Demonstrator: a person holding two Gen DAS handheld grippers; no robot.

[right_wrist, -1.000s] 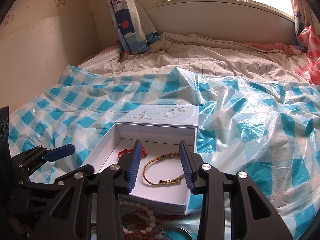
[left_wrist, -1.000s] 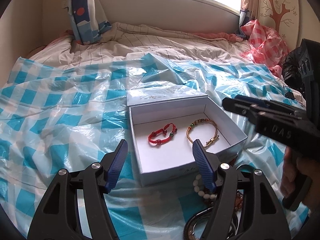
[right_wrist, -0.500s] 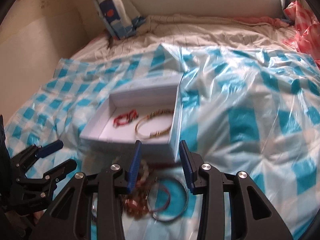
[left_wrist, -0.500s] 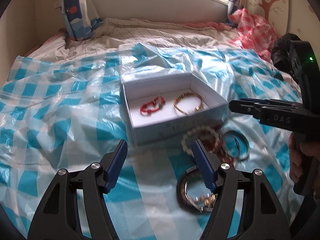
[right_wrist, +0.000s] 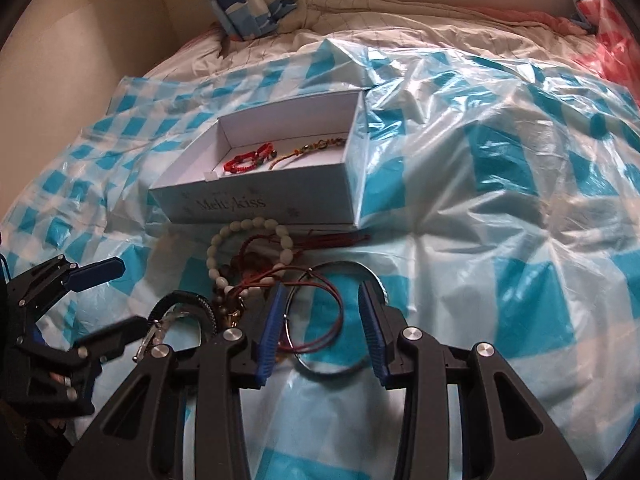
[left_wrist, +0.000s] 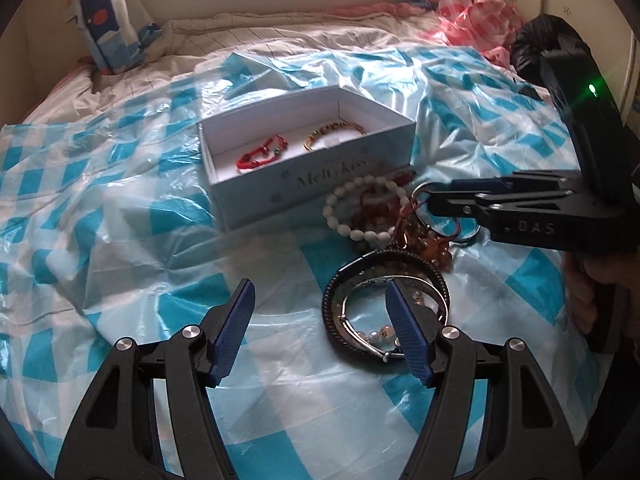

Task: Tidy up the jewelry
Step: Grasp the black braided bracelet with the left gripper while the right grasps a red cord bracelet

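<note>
The right claw (right_wrist: pixel 320 322) is spread open low over the jewelry pile, its blue pads flanking a thin silver bangle (right_wrist: pixel 340 372) and a red cord loop (right_wrist: pixel 320 312). The left claw (left_wrist: pixel 320 328), also open, hovers beside a black braided bracelet (left_wrist: pixel 384 258). A white bead bracelet (right_wrist: pixel 250 248) lies just beyond, against the open gift box (right_wrist: pixel 260 204) holding a red bracelet (right_wrist: pixel 248 160) and a gold one (right_wrist: pixel 308 150).

A: What is reading on the white box (right_wrist: pixel 256 200)?
B: Its front wall is showing "Melty kiss" in grey letters.
A: Anything else?
B: The right hand-held gripper (left_wrist: pixel 430 196) is carrying "DAS" on its black side.
</note>
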